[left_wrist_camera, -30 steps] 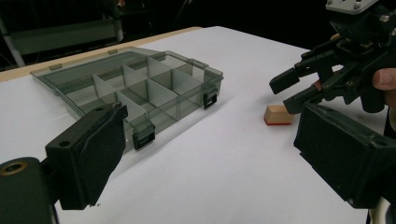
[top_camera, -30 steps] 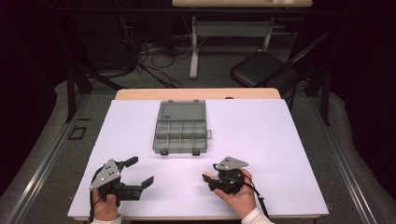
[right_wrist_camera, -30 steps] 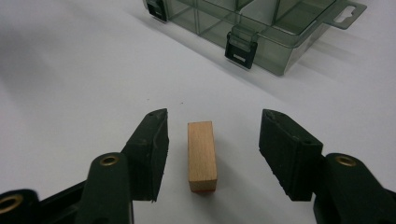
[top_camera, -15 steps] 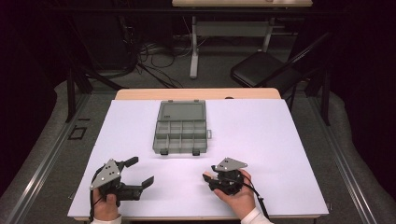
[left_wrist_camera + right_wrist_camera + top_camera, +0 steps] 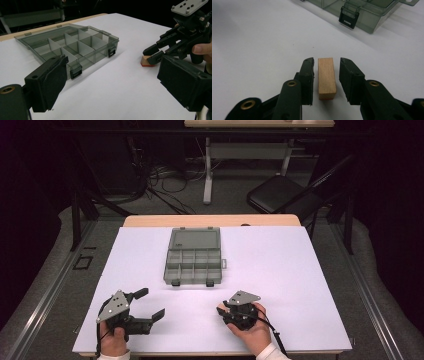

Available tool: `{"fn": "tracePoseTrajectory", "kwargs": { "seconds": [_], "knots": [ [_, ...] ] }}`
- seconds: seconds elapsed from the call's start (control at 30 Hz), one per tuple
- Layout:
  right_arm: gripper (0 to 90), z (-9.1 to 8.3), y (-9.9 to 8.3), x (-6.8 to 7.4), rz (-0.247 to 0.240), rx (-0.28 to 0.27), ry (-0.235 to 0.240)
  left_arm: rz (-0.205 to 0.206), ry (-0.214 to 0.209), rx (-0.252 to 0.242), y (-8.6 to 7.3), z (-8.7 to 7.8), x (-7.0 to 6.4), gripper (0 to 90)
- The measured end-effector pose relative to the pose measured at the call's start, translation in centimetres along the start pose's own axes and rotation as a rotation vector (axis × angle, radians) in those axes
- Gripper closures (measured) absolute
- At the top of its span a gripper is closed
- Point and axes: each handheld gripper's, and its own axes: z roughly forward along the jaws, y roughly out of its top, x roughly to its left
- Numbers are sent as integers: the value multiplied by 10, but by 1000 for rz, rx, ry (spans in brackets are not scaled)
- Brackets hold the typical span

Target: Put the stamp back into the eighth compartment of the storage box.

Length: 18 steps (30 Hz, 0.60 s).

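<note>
The wooden block (image 5: 326, 78) lies flat on the white tabletop (image 5: 257, 42), at the lower middle of the right gripper view, between the jaws of my right tongs (image 5: 326, 80). Those jaws stand a little apart on either side of it, released, with a narrow gap showing on each side. In the left gripper view the block (image 5: 145, 60) shows a reddish underside and sits at the right of the frame beneath the right tongs (image 5: 153, 53). My left tongs (image 5: 148, 304) rest at the lower left of the high view, spread wide and holding nothing. The clear grey compartment box (image 5: 193, 256) sits open in the middle of the high view, well apart from the block.
</note>
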Motion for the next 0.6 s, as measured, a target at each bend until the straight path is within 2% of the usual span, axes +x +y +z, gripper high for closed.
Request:
{"fn": "tracePoseTrajectory", "kwargs": {
  "seconds": [0.6],
  "knots": [
    [719,3,-3,2,-12,17,-11,-1,1,2,0,0,0,91]
  ]
}}
